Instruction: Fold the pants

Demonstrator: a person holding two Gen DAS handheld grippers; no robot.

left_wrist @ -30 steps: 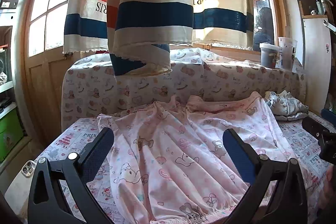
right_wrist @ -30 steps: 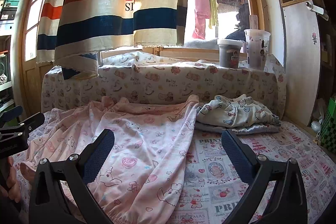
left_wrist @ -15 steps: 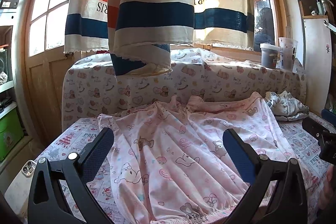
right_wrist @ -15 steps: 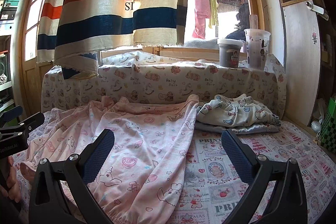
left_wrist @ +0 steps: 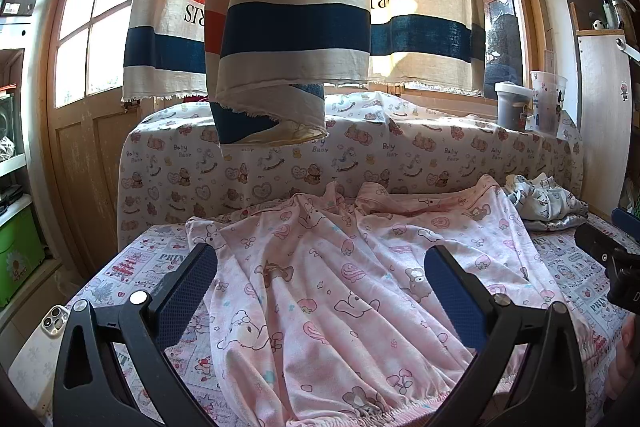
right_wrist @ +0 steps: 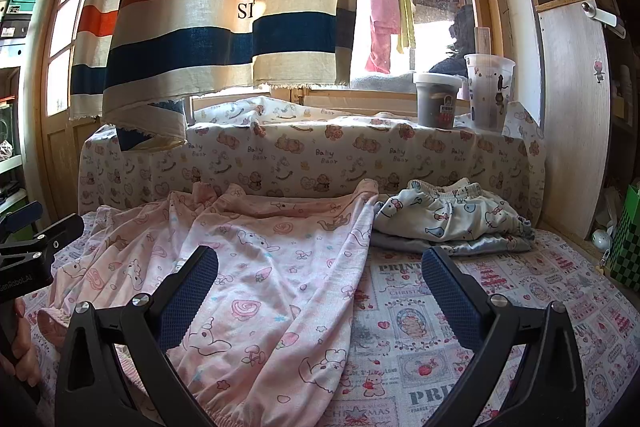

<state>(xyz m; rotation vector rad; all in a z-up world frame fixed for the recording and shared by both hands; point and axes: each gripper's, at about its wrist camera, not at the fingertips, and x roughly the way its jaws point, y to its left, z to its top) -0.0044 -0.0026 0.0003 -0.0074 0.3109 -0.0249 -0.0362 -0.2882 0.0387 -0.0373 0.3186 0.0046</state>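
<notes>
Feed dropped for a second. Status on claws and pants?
Left claw and right claw open, empty. Pink pants spread flat, unfolded. Folded white garments touching their right edge.

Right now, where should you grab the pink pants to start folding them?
Probably the gathered elastic hem of the pink pants, coming from the near edge. It is bunched into a thick rim lying closest to both open grippers, the left gripper and the right gripper, so the fingers could pinch it there.
</notes>
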